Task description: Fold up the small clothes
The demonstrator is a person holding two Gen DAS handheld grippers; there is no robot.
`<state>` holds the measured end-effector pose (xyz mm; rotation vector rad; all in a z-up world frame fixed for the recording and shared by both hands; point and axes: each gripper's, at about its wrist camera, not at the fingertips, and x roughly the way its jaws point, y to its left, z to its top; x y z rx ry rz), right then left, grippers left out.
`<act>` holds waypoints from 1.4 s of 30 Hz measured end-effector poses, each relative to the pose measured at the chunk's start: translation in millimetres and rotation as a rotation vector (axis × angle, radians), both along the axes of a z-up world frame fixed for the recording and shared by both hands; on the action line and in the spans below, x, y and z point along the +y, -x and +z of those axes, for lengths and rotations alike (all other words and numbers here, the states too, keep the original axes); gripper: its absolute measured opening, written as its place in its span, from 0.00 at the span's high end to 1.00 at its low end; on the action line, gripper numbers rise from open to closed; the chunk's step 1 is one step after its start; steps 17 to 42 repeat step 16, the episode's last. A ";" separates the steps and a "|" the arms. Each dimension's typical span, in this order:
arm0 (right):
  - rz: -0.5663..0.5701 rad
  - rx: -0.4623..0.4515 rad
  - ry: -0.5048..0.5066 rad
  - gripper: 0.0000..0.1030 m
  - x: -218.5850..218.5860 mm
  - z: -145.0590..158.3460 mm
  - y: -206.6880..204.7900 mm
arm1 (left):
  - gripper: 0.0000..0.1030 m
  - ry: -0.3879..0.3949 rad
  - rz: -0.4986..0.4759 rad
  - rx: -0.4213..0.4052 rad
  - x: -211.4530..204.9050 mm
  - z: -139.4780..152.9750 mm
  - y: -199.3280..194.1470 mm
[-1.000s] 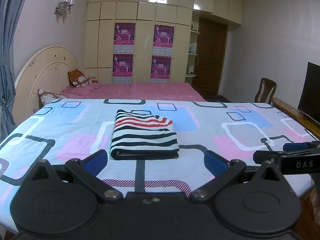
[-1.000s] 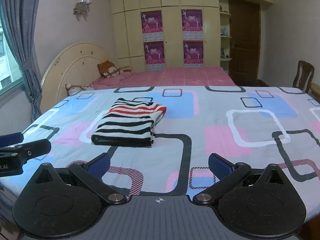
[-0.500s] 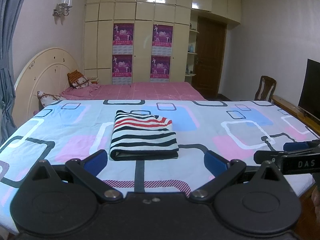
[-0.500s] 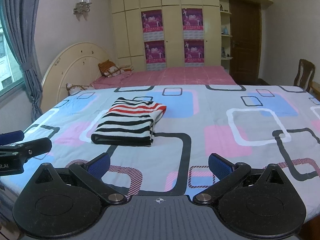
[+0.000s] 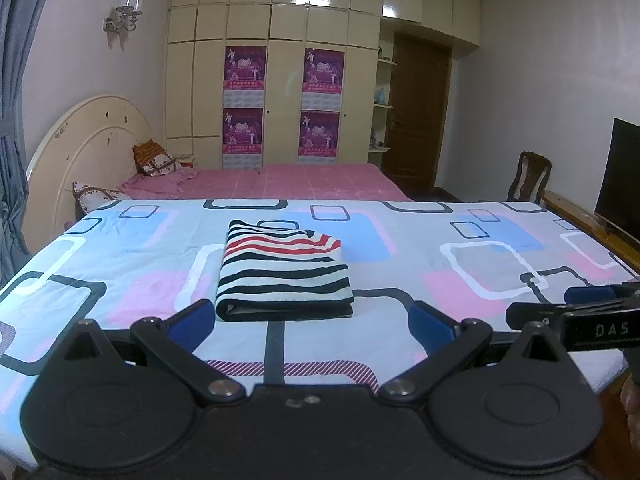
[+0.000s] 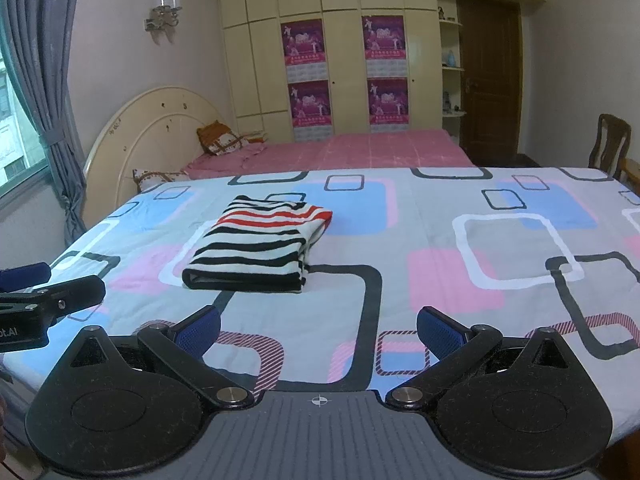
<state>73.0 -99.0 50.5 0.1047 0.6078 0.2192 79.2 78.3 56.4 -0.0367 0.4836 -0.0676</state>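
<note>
A striped garment in black, white and red [image 5: 283, 272] lies folded into a neat rectangle on the patterned bed sheet [image 5: 460, 280]. It also shows in the right wrist view [image 6: 256, 246], left of centre. My left gripper [image 5: 310, 324] is open and empty, just short of the garment's near edge. My right gripper [image 6: 318, 330] is open and empty, nearer than the garment and to its right. Each gripper shows at the edge of the other's view: the right one [image 5: 576, 312], the left one [image 6: 36, 292].
A second bed with a pink cover [image 5: 272, 182] and pillows stands behind. A cream headboard [image 5: 80, 160] and curtain are at the left. A chair [image 5: 528, 178], a dark screen [image 5: 622, 176] and a wooden bed rail [image 5: 588, 220] are at the right.
Both grippers have held almost still, open and empty. The folded garment has not moved.
</note>
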 end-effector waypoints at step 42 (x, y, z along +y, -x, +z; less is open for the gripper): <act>0.012 -0.002 -0.004 0.00 6.0 0.1 0.7 | 0.00 0.001 0.013 0.012 3.5 -0.5 0.4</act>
